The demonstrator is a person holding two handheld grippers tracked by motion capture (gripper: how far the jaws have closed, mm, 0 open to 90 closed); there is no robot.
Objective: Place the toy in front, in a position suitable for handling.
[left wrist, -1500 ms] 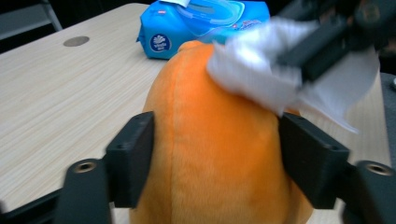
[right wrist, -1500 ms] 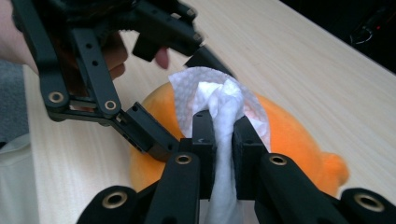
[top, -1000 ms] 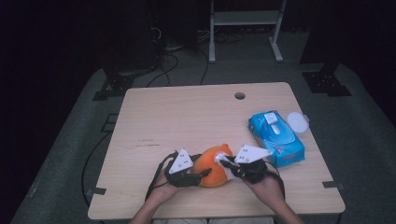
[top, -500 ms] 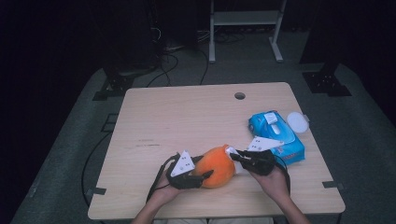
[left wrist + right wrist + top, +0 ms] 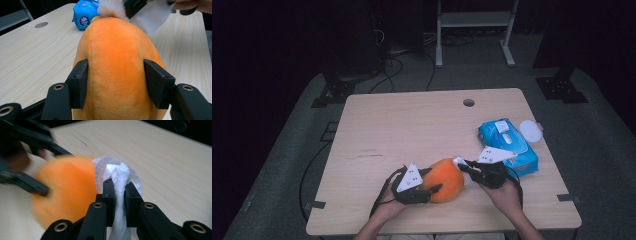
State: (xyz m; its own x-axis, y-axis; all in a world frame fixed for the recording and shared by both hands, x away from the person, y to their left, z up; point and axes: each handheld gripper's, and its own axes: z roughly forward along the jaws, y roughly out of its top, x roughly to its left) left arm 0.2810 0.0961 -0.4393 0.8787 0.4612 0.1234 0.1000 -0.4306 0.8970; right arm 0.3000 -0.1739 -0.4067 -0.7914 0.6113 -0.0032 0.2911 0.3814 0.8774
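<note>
Since a second ago the right gripper (image 5: pixel 460 163) has drawn back off the top of the round orange plush toy (image 5: pixel 443 179) toward its far right side, taking the crumpled white wet wipe (image 5: pixel 117 176) with it; the left gripper (image 5: pixel 430 181) has stayed where it was. The toy sits near the front edge of the pale wooden table (image 5: pixel 412 130), between the two hands. The left gripper's black jaws press into the toy's sides and hold it steady; in the left gripper view the toy's long axis runs away from the jaws. The right gripper's jaws are pinched together on the wipe, which touches the toy's upper right flank. The right hand is nearer to the wiping spot. Just right of it lie a blue wet-wipe packet (image 5: pixel 507 145) and a small round white lid (image 5: pixel 530 131), clear of the path.
</note>
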